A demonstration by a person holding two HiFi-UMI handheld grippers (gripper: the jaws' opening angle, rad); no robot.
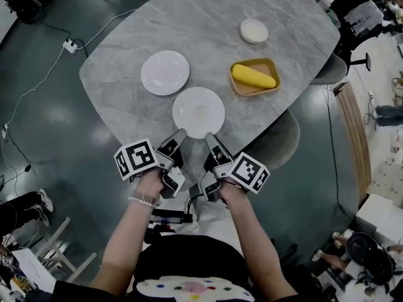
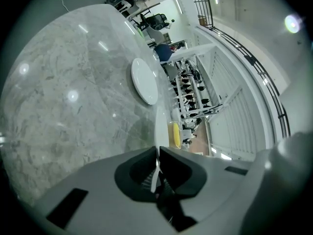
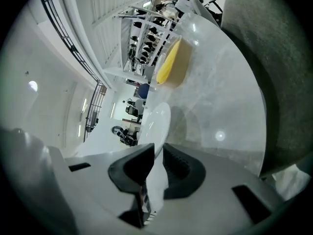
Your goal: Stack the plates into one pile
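We see three white plates on the grey marbled surface (image 1: 208,17). The near plate (image 1: 198,111) sits at the lower middle of the head view, close to the surface's near edge. The second plate (image 1: 165,72) lies up and left of it, apart. The small plate (image 1: 254,31) is well apart at the upper right. Nothing is stacked yet.

The left tongs (image 2: 157,150) are pressed together, pinching the near plate's thin rim at its lower left. The right tongs (image 3: 159,148) stand partly spread with that plate's rim between them at the lower right. We can't see both pads pressing.

A tan tray (image 1: 252,94) sits right of the near plate and holds a corn cob (image 1: 253,76). The hands hold both tongs at frame bottom centre, angled down toward the plate.
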